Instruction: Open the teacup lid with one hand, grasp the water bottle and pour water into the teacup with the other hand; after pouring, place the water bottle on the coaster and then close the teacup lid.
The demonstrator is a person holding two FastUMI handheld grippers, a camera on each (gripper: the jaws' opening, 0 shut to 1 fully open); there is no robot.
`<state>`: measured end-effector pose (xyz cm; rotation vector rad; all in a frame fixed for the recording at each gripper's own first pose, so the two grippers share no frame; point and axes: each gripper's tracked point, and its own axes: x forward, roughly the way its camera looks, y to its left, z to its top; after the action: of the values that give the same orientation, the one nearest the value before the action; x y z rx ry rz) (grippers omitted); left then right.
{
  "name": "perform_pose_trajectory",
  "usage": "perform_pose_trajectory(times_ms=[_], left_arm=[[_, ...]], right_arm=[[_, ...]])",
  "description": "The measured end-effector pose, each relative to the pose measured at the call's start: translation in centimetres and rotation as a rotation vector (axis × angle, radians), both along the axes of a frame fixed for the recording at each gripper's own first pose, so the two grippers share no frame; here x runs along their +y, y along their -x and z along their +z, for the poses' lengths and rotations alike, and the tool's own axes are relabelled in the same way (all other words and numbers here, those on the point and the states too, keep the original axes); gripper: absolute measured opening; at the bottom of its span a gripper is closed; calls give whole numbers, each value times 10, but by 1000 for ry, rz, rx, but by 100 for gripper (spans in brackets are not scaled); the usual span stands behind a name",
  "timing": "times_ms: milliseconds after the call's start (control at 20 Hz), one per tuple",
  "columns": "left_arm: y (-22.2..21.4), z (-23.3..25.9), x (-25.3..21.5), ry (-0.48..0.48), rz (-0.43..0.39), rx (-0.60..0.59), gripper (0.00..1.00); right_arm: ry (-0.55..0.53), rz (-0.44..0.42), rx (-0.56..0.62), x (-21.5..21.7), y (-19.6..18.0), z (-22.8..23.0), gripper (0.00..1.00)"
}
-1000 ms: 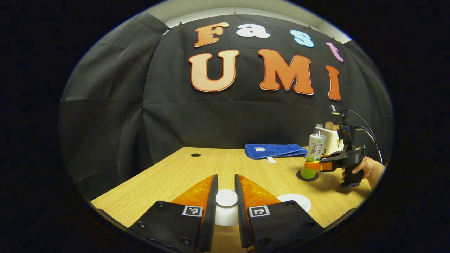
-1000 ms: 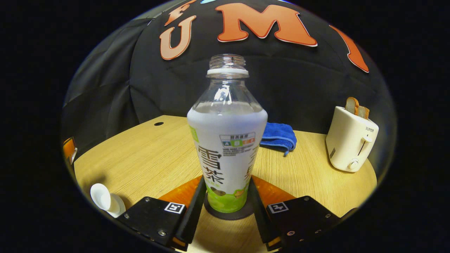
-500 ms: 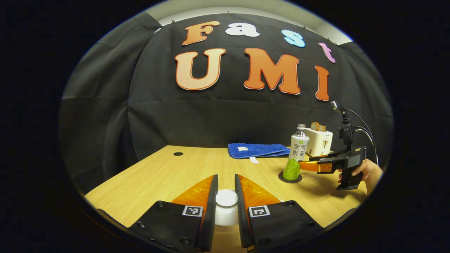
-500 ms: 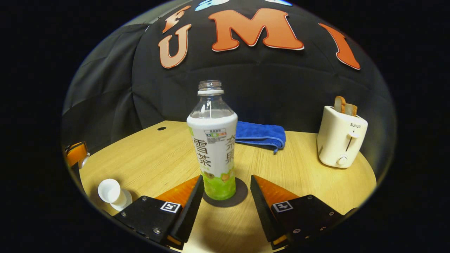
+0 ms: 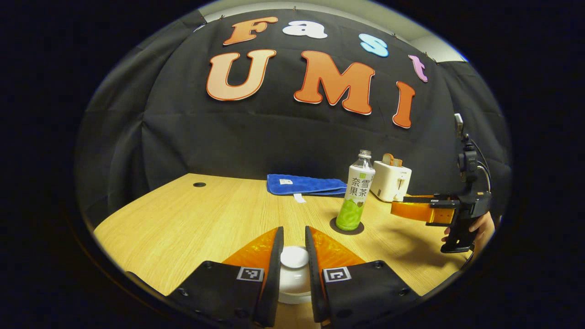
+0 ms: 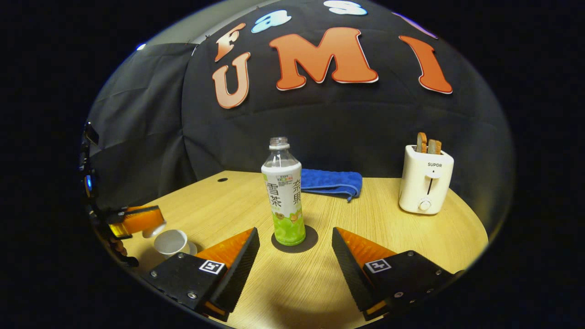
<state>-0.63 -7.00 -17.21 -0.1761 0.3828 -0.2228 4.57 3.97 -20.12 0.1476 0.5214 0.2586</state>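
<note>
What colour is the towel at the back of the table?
The towel is blue; the right gripper view shows it best.

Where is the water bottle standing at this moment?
The water bottle stands upright on the dark coaster, mid-table in the right gripper view, in front of the blue towel and left of the toaster.

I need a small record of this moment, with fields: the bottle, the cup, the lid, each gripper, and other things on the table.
water bottle: upright on the dark coaster, uncapped
teacup: white, open, near the table's left edge in the right gripper view
lid: white knob between the left gripper's fingers
right gripper: open, apart from the bottle
other things: blue towel, white toaster with bread
</note>
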Motion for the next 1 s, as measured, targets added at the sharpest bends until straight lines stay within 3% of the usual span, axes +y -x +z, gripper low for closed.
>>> perform_pose_trajectory(times_ms=[350,850,1000], left_arm=[[-4,-25,-11,-56,-4,44,33],[-7,-35,-10,-168,9,39,34],[-6,-24,-6,-190,26,15,43]], right_arm=[[8,-59,-105,-21,14,42,97],[107,-57,-125,-29,30,36,97],[101,-63,-142,-30,29,43,97]])
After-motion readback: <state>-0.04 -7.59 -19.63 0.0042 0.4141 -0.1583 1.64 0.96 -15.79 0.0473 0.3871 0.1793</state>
